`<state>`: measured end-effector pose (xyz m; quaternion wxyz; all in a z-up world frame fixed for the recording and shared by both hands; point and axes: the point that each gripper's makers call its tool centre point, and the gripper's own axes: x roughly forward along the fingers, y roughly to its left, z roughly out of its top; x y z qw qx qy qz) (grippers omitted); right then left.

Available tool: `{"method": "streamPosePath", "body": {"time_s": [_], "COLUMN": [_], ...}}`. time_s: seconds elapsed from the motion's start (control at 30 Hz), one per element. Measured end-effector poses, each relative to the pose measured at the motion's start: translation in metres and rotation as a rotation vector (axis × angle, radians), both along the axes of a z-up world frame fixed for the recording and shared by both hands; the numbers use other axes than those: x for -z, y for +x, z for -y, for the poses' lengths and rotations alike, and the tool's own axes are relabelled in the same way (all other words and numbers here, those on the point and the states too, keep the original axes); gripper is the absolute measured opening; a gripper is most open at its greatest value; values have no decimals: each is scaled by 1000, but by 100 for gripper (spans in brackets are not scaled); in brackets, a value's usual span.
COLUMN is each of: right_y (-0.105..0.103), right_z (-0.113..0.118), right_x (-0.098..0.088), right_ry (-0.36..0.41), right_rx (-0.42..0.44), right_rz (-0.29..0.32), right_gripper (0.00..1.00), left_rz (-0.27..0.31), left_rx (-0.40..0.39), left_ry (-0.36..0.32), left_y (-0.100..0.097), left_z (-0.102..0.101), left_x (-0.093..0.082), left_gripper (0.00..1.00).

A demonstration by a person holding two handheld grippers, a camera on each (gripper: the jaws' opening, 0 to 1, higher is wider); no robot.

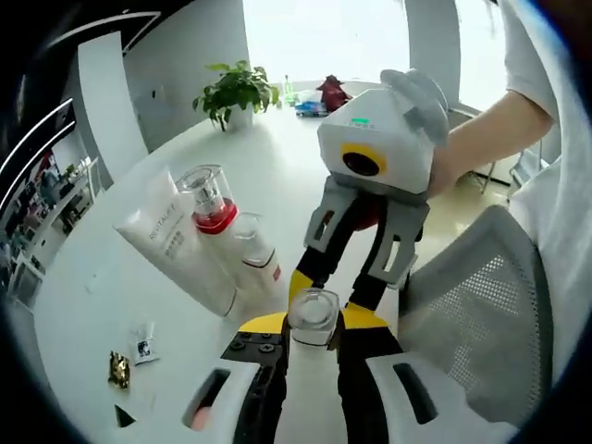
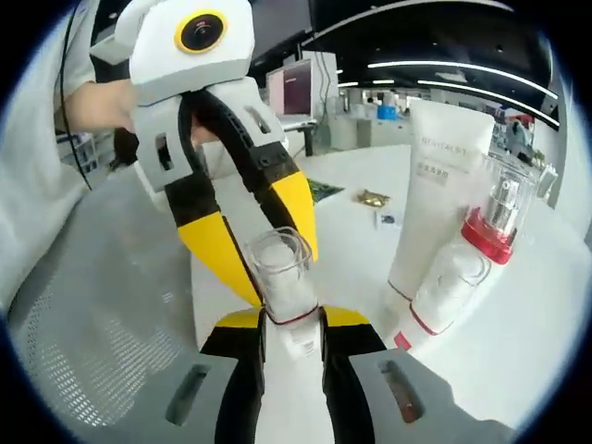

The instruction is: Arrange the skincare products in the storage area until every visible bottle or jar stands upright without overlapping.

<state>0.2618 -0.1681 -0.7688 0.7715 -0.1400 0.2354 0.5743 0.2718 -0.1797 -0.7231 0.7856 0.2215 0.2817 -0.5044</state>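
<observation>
Bright open office here, white counter (image 1: 277, 176) curving off toward a sunny window, and you've got both claws meeting over its near edge by a grey mesh chair (image 1: 481, 305). Nearest thing is the small clear bottle (image 2: 280, 277) with the red band: in the right gripper view your right claw (image 2: 291, 324) is pinching it low on the body, so it stands roughly upright with its clear cap up and its long axis running straight away from the jaws. Your left claw (image 1: 313, 326) comes at the same bottle (image 1: 314, 318) from the opposite side and is closed around its cap end, yellow tips on either flank, which looks to me like a handover or a two-claw steadying job so it can go down vertical. Just past it, the red-collared pump bottle (image 1: 231, 231) and the big white tube (image 1: 176, 242) lean against each other, tilted and touching, tops pointing away toward the window, so they'd still need standing up and separating. Further out there's a small sachet (image 1: 143, 347) and a gold wrapper (image 1: 118, 369) lying flat, then a potted plant (image 1: 237, 90) at the far end.
</observation>
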Motion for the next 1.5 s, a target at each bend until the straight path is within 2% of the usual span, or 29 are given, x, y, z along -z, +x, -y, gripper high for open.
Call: {"method": "streamPosePath", "body": {"time_s": [0.27,0.6,0.87,1.13,1.5], "right_y": [3,-3,-7,-5,-4], "right_z": [15,30,36,39,38], "right_x": [7,18,19,20,20], "right_ry": [-5,-13,-11,-5,6], "right_rx": [65,127,157,182,196], "right_rz": [-20,-55,-71,-77,-87], "right_gripper": [26,25,25,24,25], "left_rz": [27,91,81,85,67], "left_rx": [-6,33,25,16,8], "left_ry": [2,-5,-50,-71,-88], "left_y": [9,36,57,69,69], "left_z": [1,7,9,11,14], "left_x": [-2,-1,0,0,1], "left_gripper": [23,23,23,22,22]}}
